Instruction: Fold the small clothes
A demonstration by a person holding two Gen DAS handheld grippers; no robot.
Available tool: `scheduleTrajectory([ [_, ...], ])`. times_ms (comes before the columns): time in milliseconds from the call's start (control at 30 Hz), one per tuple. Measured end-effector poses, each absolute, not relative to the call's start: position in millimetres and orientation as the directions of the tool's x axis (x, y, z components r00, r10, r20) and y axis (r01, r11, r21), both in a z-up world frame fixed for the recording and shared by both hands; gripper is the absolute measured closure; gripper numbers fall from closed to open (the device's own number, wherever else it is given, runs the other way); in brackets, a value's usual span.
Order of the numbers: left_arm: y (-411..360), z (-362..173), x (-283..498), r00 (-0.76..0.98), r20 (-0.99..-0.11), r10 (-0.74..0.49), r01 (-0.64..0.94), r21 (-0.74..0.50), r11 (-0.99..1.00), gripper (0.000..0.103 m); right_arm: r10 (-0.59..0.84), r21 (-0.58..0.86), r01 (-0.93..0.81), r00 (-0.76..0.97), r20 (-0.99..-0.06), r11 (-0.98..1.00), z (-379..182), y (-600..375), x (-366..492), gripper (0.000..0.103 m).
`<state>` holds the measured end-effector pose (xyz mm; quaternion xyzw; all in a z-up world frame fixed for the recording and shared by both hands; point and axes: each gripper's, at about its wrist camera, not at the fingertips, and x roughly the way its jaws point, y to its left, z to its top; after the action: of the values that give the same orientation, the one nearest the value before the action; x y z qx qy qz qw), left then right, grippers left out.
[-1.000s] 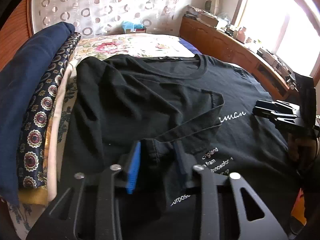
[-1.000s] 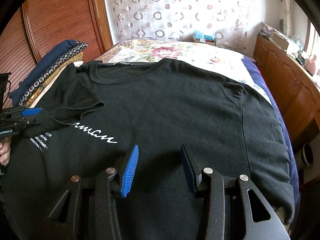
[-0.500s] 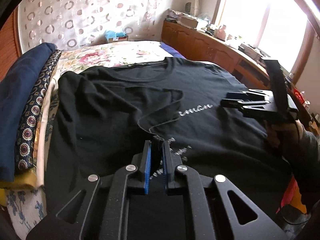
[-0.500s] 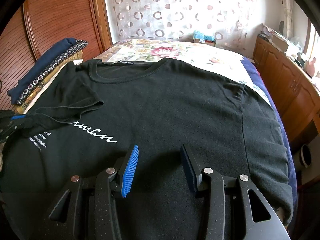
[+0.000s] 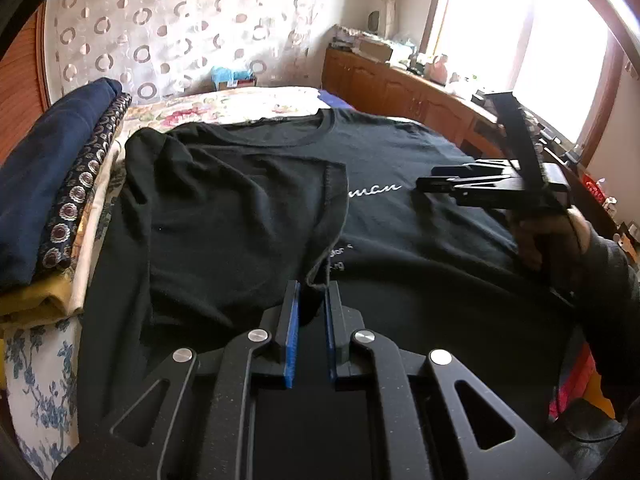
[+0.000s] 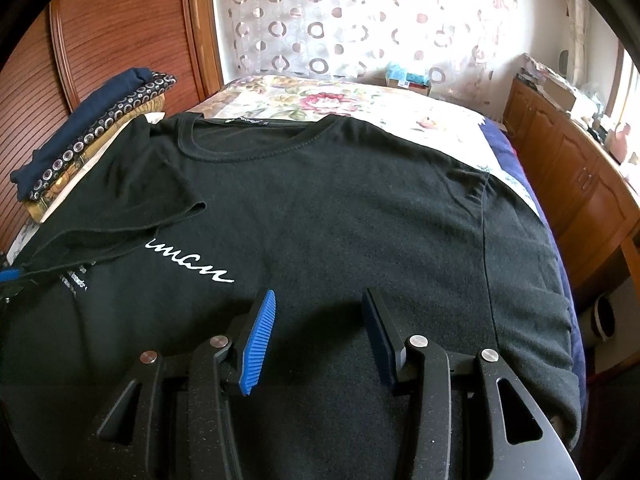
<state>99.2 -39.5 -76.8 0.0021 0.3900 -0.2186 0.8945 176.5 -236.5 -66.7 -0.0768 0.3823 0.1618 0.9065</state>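
Observation:
A black T-shirt [image 6: 340, 208] with white lettering lies front up on the bed; it also shows in the left wrist view [image 5: 400, 232]. Its left sleeve [image 5: 240, 216] is folded inward over the chest. My left gripper [image 5: 312, 292] is shut on the sleeve's hem corner, with a narrow gap holding the cloth. My right gripper [image 6: 318, 312] is open and empty, hovering just above the shirt's lower middle; it also shows from the side in the left wrist view [image 5: 424, 184]. The right sleeve [image 6: 528, 264] lies flat.
A stack of folded clothes [image 5: 52, 184] sits at the bed's left edge, next to a wooden wardrobe [image 6: 120, 32]. Floral bedding [image 6: 340, 100] lies beyond the collar. Wooden cabinets [image 6: 568, 168] run along the right, under a bright window [image 5: 520, 40].
My left gripper closed on the sleeve hem, then pulled it toward the shirt's left side. My right gripper stayed open and nearly still.

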Motion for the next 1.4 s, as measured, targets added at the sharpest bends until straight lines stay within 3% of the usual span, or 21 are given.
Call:
scheduleTrajectory([
  [167,-39,-63,83,0.627,-0.660,-0.414,0.413,-0.169,0.895,0.067,0.232,-0.020,-0.352,0.657,-0.718,0.936,-67,-237,177,0.055],
  [333,-39,-51,74,0.665,-0.638,-0.389,0.402,-0.134,0.906,0.057,0.235,-0.020,-0.356,0.658,-0.716,0.934,-66,-241,173,0.055],
  [433,-36,-48,68,0.678,-0.622,-0.391,0.397,-0.137,0.908,0.031,0.234,-0.024,-0.349,0.676,-0.699,0.937,-61,-250,155,0.055],
  [467,-35,-48,67,0.682,-0.617,-0.393,0.395,-0.142,0.908,0.028,0.241,-0.012,-0.346,0.678,-0.695,0.938,-60,-255,149,0.055],
  [633,-35,-45,61,0.719,-0.600,-0.350,0.357,-0.113,0.927,0.025,0.229,0.008,-0.301,0.705,-0.671,0.954,-53,-294,114,0.054],
  [733,-35,-43,60,0.739,-0.587,-0.331,0.335,-0.107,0.936,0.025,0.192,0.010,-0.247,0.728,-0.658,0.969,-50,-323,95,0.048],
  [1033,-37,-44,61,0.759,-0.578,-0.299,0.309,-0.084,0.947,0.025,0.086,0.041,-0.079,0.748,-0.658,0.996,-51,-409,80,0.048],
  [1400,-30,-46,62,0.778,-0.570,-0.265,0.266,-0.083,0.960,0.025,0.152,0.193,-0.025,0.714,-0.684,0.981,-64,-440,111,0.048],
])
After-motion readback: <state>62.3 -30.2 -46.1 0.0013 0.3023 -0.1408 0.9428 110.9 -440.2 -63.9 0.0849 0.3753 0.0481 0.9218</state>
